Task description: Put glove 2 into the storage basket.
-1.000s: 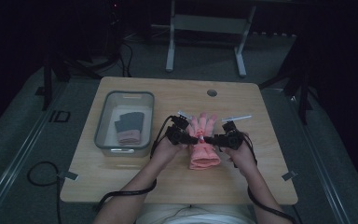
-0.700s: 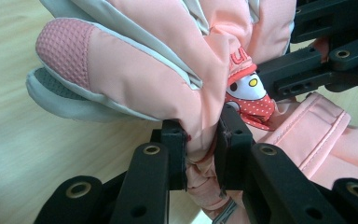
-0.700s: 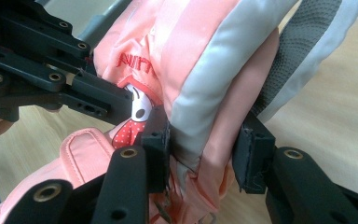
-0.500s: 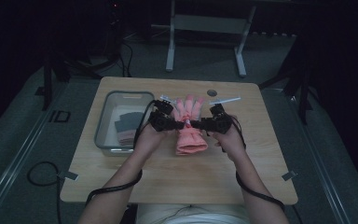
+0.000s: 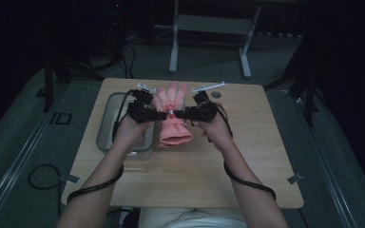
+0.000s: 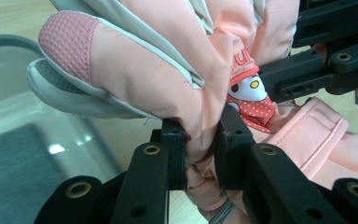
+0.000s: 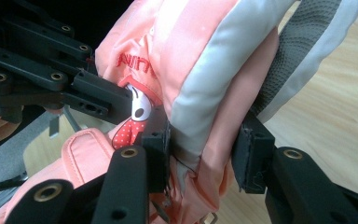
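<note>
A pink glove [image 5: 175, 134] with grey trim hangs above the middle of the wooden table [image 5: 247, 156], fingers pointing away from me and cuff toward me. My left gripper [image 5: 164, 115] pinches its left side and my right gripper [image 5: 178, 114] its right side, jaws facing each other. In the left gripper view the glove [image 6: 144, 79] has a cartoon patch, and the left gripper [image 6: 203, 133] is shut on a fold of its fabric. In the right gripper view the right gripper [image 7: 205, 149] clamps the glove [image 7: 205, 56] at its grey side seam.
A clear plastic bin [image 5: 105, 124] stands on the table's left half, partly under my left hand; the bin [image 6: 9, 93] holds something dark grey [image 6: 23, 168]. A small dark round spot [image 5: 215, 95] lies near the far edge. Table legs and cables lie on the floor beyond.
Both grippers have carried the glove away from me and slightly left, toward the table's far side. Both stay shut on it.
</note>
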